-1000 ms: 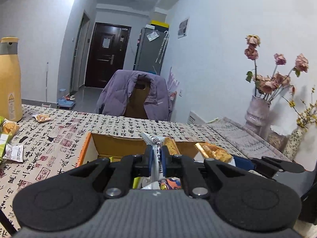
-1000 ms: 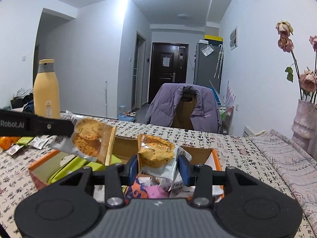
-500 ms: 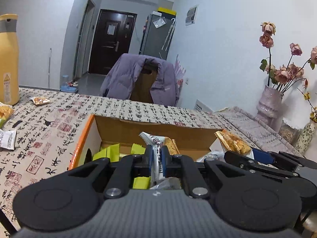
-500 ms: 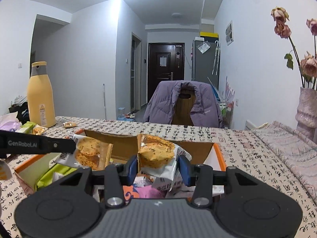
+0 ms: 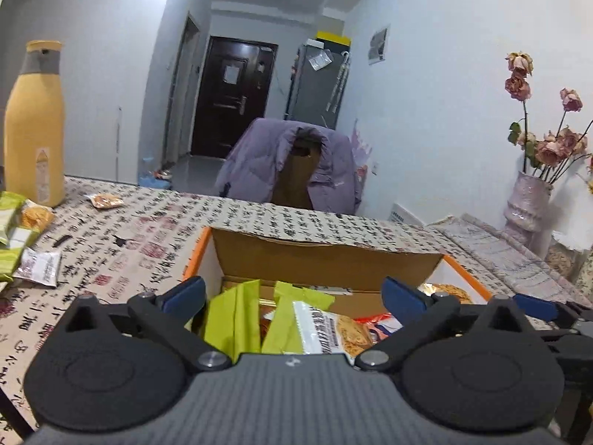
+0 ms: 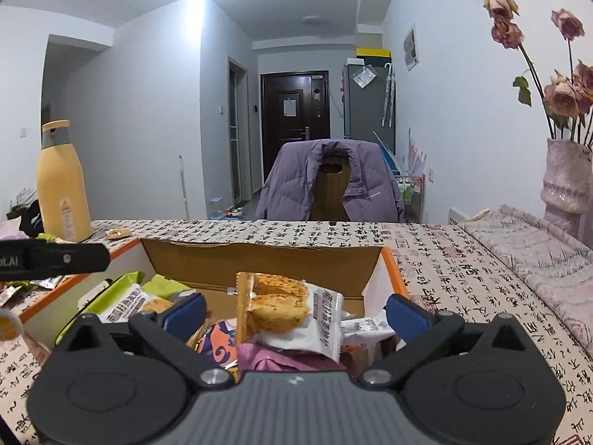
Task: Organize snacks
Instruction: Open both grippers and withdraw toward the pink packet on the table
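- I am looking along my two claws at a table [image 5: 122,237] with a cloth full of black writing.
- At about 9 o'clock in the left view a tall yellow bottle [image 5: 34,122] is standing on the table, and some loose snack packs [image 5: 39,267] are lying near it, outside the box.
- My left gripper [image 5: 292,291] is opening, and its blue fingers [image 5: 185,291] are standing wide apart over the near edge of the box.
- Nothing is pressing on those pads. A white biscuit pack [image 5: 330,333] is lying between them, among green packs [image 5: 237,319] inside the box.
- The cardboard box [image 6: 259,256] with orange edges is sitting at 12 o'clock from both claws, and it is holding most of the snacks.
- My right gripper [image 6: 296,311] is opening too, and its blue fingers [image 6: 404,315] are spread wide.
- A pack with a golden cake [image 6: 289,311] is standing up between them on the heap in the box, and I am seeing a gap on each side of it.
- Behind the box, a chair with a purple coat [image 6: 330,185] is waiting at the far side of the table.
- At about 3 o'clock a vase of pink flowers [image 6: 567,170] is standing by the wall.
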Demonstrator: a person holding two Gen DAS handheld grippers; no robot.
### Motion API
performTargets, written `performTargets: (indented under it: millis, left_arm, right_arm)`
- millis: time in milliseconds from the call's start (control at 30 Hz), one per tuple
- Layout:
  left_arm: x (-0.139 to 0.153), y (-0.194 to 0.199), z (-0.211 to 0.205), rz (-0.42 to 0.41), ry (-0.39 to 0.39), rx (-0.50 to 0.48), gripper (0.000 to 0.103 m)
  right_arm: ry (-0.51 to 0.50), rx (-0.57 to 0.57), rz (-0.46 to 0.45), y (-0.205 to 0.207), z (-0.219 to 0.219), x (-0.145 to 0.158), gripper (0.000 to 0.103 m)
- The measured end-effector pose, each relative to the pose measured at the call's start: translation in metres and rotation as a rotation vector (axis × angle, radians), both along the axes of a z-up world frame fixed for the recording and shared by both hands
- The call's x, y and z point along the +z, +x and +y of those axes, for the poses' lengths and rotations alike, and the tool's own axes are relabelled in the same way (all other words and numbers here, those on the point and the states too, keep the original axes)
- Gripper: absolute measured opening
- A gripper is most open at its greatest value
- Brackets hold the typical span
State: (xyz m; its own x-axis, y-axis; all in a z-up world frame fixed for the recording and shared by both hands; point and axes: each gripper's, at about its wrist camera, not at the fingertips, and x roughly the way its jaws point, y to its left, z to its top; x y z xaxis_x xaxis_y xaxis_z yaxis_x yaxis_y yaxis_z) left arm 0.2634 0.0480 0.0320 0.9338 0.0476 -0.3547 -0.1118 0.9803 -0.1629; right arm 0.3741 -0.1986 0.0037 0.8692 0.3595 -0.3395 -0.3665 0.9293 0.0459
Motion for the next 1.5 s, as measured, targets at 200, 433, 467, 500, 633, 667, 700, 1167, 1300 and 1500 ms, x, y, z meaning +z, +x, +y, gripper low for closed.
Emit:
performTargets:
  millis: [200, 433, 467, 500, 633, 667, 700, 1167, 1300, 1500]
  left_arm:
    - [0.0, 0.002, -0.003, 0.013, 0.025, 0.017, 0.103]
    - [0.007, 0.0, -0.01, -0.002, 0.065, 0.052, 0.103]
    - [0.009, -0.001, -0.011, 0.002, 0.067, 0.063, 0.103]
    - [0.012, -0.004, -0.011, -0.002, 0.063, 0.063, 0.103]
    - [0.022, -0.014, -0.013, -0.013, 0.067, 0.059, 0.103]
    - [0.025, -0.017, -0.013, -0.014, 0.066, 0.056, 0.103]
    - [0.027, -0.02, -0.014, -0.015, 0.066, 0.052, 0.103]
    - [0.016, -0.058, -0.019, 0.093, 0.045, 0.033, 0.103]
    - [0.006, -0.072, -0.027, 0.132, 0.048, 0.017, 0.103]
    - [-0.011, -0.087, -0.039, 0.192, 0.044, -0.01, 0.103]
  right_arm:
    - [-0.004, -0.001, -0.003, 0.001, -0.001, 0.0, 0.103]
    - [-0.033, -0.031, -0.028, -0.002, 0.002, 0.002, 0.103]
    - [-0.043, -0.055, -0.035, -0.004, 0.001, 0.004, 0.103]
    - [-0.044, -0.066, -0.038, -0.006, -0.001, 0.006, 0.103]
    - [-0.036, -0.084, -0.059, -0.017, -0.01, 0.019, 0.103]
    - [-0.038, -0.087, -0.063, -0.02, -0.012, 0.021, 0.103]
    - [-0.041, -0.091, -0.066, -0.023, -0.014, 0.024, 0.103]
    - [-0.04, -0.116, 0.005, -0.074, -0.048, 0.015, 0.103]
    - [-0.042, -0.12, 0.033, -0.09, -0.058, 0.006, 0.103]
    - [-0.036, -0.127, 0.077, -0.111, -0.074, -0.009, 0.103]
